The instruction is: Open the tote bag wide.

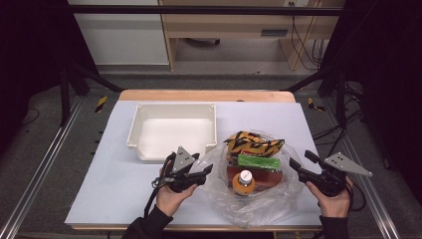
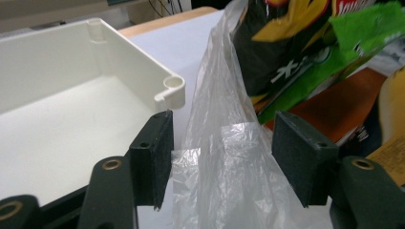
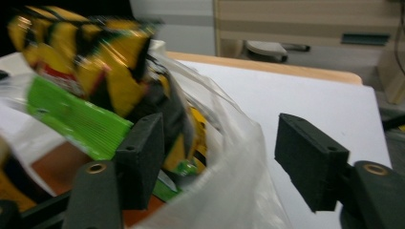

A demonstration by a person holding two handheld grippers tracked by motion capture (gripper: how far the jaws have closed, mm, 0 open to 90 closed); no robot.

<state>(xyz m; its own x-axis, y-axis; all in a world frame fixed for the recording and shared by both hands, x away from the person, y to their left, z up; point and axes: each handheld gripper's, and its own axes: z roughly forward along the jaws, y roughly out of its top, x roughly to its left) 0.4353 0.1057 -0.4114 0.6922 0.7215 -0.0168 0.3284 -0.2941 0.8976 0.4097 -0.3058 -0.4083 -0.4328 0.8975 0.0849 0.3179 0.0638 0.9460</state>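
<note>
Both grippers stand spread at the mouth of the clear plastic bag (image 1: 249, 191), which sits on the near right of the white surface (image 1: 114, 184), with a yellow-and-black snack bag (image 1: 255, 142), a green packet (image 1: 259, 162) and an orange-capped bottle (image 1: 244, 180) inside it. The left gripper (image 1: 201, 172) has its fingers (image 2: 153, 152) released, a loose fold of the bag's film standing between them without being pinched; the right gripper (image 1: 301, 162) is likewise released, its fingers (image 3: 308, 160) apart beside the bag's right rim. To my eye the step is opening the bag to get the goods out, so each side should take only film, near the rim and clear of the packets, then draw outward evenly so the mouth stays wide. The white tray (image 1: 142, 112) lies just beyond the left gripper, its corner close to that finger; there is bare surface to the left and behind the bag, less toward the near edge.
</note>
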